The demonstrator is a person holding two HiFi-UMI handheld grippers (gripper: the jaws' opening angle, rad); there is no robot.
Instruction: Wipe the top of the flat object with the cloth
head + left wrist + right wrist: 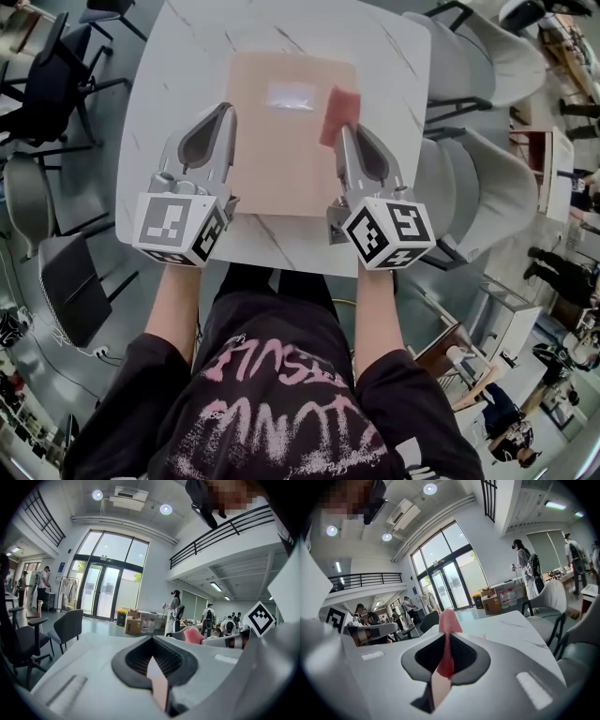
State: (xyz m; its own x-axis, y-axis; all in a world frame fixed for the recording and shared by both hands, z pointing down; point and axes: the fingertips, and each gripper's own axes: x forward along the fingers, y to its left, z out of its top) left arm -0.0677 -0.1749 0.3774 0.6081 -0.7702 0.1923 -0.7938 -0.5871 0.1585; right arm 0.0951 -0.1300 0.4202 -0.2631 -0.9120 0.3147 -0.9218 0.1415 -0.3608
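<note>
Here, cloth (339,114) between right fingers (361,173), at flat object (281,159) edge

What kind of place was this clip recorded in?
Probably a big open workroom or lab hall: tall glass doors, an upper walkway railing, cardboard boxes, and office chairs round a white table.

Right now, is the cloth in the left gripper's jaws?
No, the cloth is pinched in the jaws of the right gripper.

Marble table (187,56); grey chairs (497,178); tall glass doors (101,592)
</note>
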